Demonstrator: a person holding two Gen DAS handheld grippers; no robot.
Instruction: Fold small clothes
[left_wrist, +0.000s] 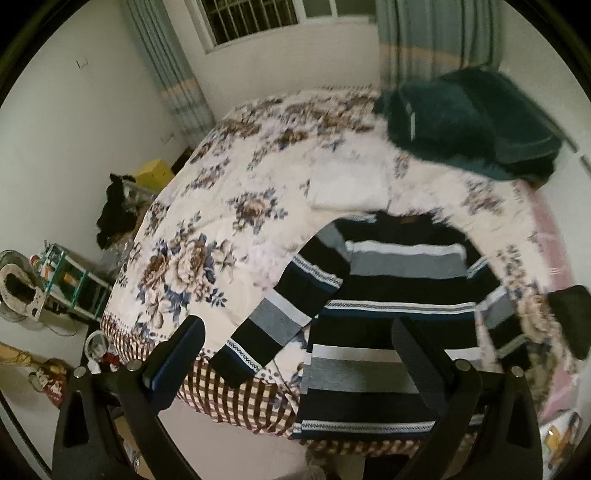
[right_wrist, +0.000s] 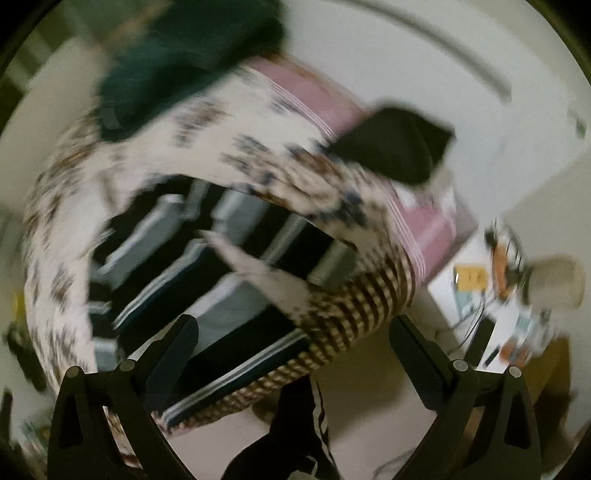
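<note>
A small striped sweater (left_wrist: 388, 295), black, grey and white, lies flat on the floral bedspread (left_wrist: 229, 192) near the bed's front edge, its left sleeve (left_wrist: 280, 302) angled down toward the edge. My left gripper (left_wrist: 299, 332) is open above the sweater's lower left part and holds nothing. In the blurred right wrist view the same sweater (right_wrist: 207, 273) lies on the bed. My right gripper (right_wrist: 295, 332) is open and empty above the bed's checkered edge (right_wrist: 354, 314).
A folded white cloth (left_wrist: 347, 181) lies behind the sweater. A dark green blanket (left_wrist: 469, 122) sits at the back right, a black item (left_wrist: 572, 317) at the right edge. Clutter and a shelf (left_wrist: 74, 280) stand on the floor left. A person's leg (right_wrist: 295, 435) is below.
</note>
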